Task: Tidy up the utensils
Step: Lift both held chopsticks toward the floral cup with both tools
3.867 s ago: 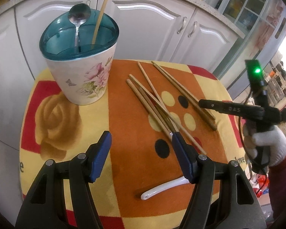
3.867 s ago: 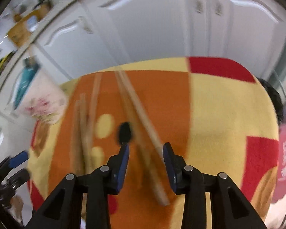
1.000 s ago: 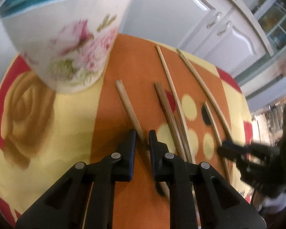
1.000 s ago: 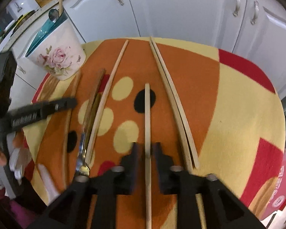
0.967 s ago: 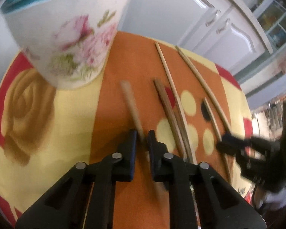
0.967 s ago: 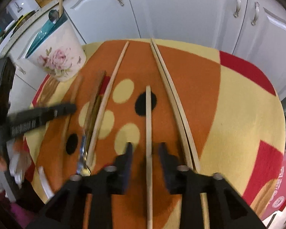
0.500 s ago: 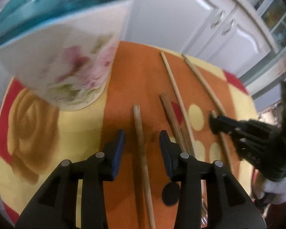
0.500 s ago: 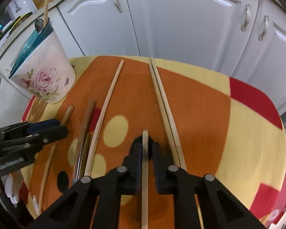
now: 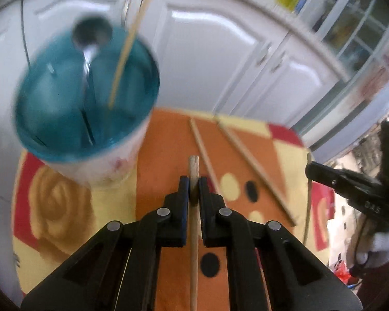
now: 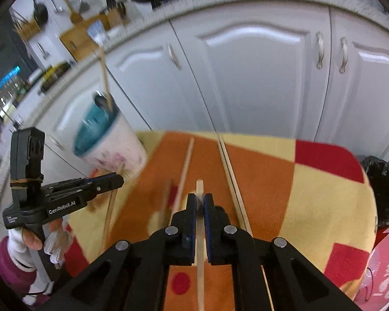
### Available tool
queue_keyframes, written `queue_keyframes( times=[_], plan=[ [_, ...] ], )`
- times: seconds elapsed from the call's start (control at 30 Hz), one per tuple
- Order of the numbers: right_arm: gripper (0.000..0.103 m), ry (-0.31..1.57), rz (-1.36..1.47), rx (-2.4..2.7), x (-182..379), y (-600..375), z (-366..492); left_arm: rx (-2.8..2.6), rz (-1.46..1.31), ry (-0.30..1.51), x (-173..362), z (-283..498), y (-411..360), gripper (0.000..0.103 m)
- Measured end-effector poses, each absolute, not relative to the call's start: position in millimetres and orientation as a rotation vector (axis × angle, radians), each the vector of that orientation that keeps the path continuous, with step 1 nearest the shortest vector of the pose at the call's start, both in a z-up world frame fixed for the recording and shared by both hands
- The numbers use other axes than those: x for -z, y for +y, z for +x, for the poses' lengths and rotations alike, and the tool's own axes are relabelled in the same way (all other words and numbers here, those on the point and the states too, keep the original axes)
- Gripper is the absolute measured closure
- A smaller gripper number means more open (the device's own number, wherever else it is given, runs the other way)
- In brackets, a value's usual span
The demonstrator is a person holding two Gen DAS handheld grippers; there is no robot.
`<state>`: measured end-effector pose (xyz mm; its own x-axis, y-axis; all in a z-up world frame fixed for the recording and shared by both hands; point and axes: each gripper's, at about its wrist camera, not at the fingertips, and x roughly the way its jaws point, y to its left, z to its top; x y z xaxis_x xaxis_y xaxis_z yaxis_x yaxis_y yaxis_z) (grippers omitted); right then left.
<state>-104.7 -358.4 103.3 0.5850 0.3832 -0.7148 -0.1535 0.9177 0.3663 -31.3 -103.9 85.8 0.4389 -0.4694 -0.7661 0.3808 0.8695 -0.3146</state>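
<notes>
1. "GenRobot.AI" is printed in white on the left gripper [image 10: 118, 178]; "DAS" shows on the right gripper [image 9: 308, 167].
2. The left gripper's jaws are closing, pinching one wooden chopstick [image 9: 194, 233] held clear of the cloth; the right gripper's jaws pinch a paler chopstick [image 10: 200, 235].
3. Three more chopsticks [image 10: 185, 168] lie loose on the cloth; the floral utensil holder [image 9: 111, 165] with its teal insert holds one spoon [image 9: 92, 32] and one chopstick.
4. The tabletop wears an orange, yellow and red patterned cloth [image 10: 321, 189], set before white kitchen cabinets [image 10: 259, 77].
</notes>
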Motion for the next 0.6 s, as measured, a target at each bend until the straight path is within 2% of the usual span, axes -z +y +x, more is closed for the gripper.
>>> queue_keyframes(
  times=[0.27,0.6],
  plan=[
    [0.098,0.798,0.261,-0.316,-145.2,-354.0,-130.7,0.576,-0.127,0.862,-137.6,-51.3,-85.0,0.097],
    [0.098,0.729,0.230,-0.373,-178.7,-329.1,-136.1,0.580,-0.122,0.784,-171.4,-74.5,-61.6,0.097]
  ],
)
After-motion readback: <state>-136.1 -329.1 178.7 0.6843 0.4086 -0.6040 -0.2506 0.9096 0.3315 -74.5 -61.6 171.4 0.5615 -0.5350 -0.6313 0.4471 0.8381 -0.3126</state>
